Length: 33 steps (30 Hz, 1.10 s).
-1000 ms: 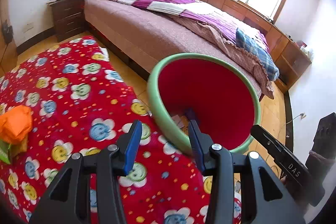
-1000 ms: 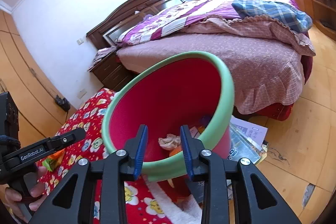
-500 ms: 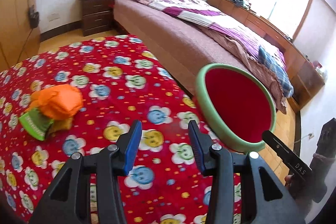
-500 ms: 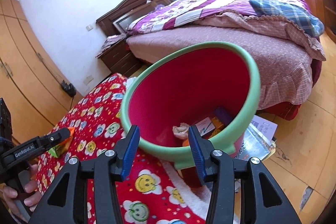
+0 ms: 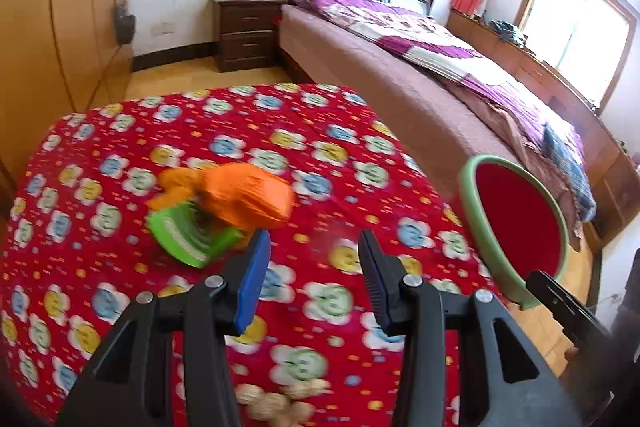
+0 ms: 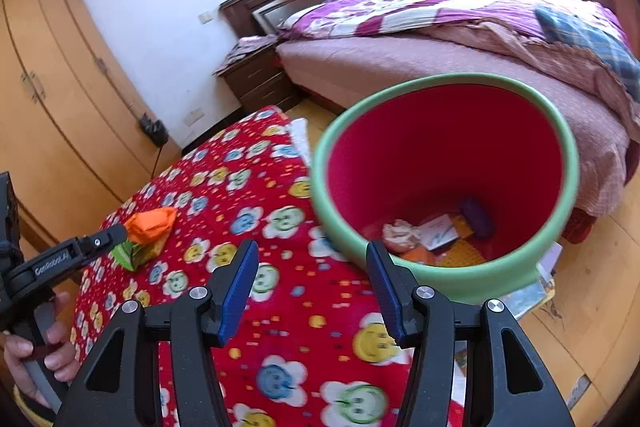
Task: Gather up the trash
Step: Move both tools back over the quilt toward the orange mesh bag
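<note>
An orange wrapper [image 5: 244,197] and a green packet [image 5: 186,237] lie together on the red flowered tablecloth [image 5: 320,155]. My left gripper [image 5: 314,281] is open and empty, just right of and short of them. The red bin with a green rim [image 6: 444,187] stands beside the table's right edge and holds several scraps [image 6: 434,235]. My right gripper [image 6: 312,293] is open and empty over the cloth, close to the bin's near rim. The bin [image 5: 516,223] and wrappers [image 6: 150,223] show in both views.
Peanut shells [image 5: 276,401] lie on the cloth under my left gripper. A bed [image 5: 440,75] and a nightstand [image 5: 244,31] stand behind the table. Wooden wardrobes [image 6: 52,87] line the left wall. Papers [image 6: 532,297] lie on the floor by the bin.
My left gripper has swung left from the bin toward the orange and green wrappers. My right gripper has opened wider and drawn back from the bin's mouth.
</note>
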Each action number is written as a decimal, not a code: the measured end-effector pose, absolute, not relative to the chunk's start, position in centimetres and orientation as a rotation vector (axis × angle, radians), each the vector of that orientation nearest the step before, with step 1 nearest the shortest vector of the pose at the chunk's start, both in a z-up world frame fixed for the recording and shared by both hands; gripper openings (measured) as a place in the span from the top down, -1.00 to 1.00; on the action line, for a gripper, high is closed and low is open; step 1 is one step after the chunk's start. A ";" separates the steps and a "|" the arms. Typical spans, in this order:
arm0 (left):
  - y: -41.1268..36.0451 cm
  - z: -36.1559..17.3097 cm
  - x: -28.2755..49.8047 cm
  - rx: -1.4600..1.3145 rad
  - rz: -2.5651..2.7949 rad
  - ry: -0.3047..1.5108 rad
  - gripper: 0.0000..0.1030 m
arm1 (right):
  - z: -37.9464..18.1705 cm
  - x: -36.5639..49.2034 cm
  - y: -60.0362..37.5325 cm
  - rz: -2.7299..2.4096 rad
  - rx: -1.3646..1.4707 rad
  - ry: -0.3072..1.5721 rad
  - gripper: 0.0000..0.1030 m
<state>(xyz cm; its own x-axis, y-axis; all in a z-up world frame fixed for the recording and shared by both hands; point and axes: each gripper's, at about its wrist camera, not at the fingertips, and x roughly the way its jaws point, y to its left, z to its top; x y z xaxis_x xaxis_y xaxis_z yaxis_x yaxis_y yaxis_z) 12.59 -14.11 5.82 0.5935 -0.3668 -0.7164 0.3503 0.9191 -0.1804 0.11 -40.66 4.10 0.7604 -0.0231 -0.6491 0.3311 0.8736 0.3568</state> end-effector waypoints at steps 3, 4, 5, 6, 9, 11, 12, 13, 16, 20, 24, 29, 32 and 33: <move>-12.3 6.1 13.6 -0.019 -0.372 0.821 0.11 | 4.3 1.3 -39.3 -0.177 0.455 0.697 -0.12; -11.7 6.1 14.0 -0.021 -0.362 0.819 0.11 | 4.3 1.6 -39.0 -0.171 0.449 0.701 -0.12; -11.2 6.1 14.3 -0.024 -0.351 0.817 0.11 | 4.4 2.0 -38.5 -0.165 0.444 0.705 -0.13; -10.6 6.1 14.7 -0.027 -0.338 0.816 0.11 | 4.4 2.3 -38.2 -0.159 0.440 0.708 -0.14; -8.7 5.8 15.9 -0.038 -0.296 0.812 0.11 | 4.4 3.5 -36.9 -0.140 0.426 0.720 -0.15; -7.8 5.6 16.7 -0.044 -0.277 0.812 0.11 | 4.4 4.2 -36.1 -0.125 0.421 0.724 -0.15; -7.1 5.4 17.1 -0.048 -0.263 0.811 0.11 | 4.4 4.7 -35.7 -0.117 0.419 0.726 -0.15; -6.7 5.3 17.5 -0.051 -0.254 0.811 0.11 | 4.4 5.0 -35.2 -0.110 0.416 0.729 -0.15; -5.3 4.6 18.5 -0.055 -0.220 0.809 0.11 | 4.4 6.4 -33.8 -0.092 0.395 0.742 -0.15; -3.9 3.4 19.9 -0.067 -0.184 0.822 0.11 | 4.6 7.9 -32.2 -0.077 0.364 0.750 -0.15; -2.6 2.2 20.5 -0.092 -0.159 0.834 0.11 | 4.9 9.6 -30.7 -0.062 0.324 0.748 -0.27; -1.6 0.8 21.0 -0.134 -0.144 0.858 0.11 | 4.8 11.4 -29.3 -0.041 0.293 0.750 -0.29; -1.4 0.4 21.2 -0.146 -0.137 0.864 0.11 | 4.4 12.5 -28.6 -0.027 0.293 0.757 -0.31; -1.5 0.2 21.3 -0.144 -0.134 0.865 0.11 | 4.4 12.8 -28.4 -0.024 0.292 0.758 -0.32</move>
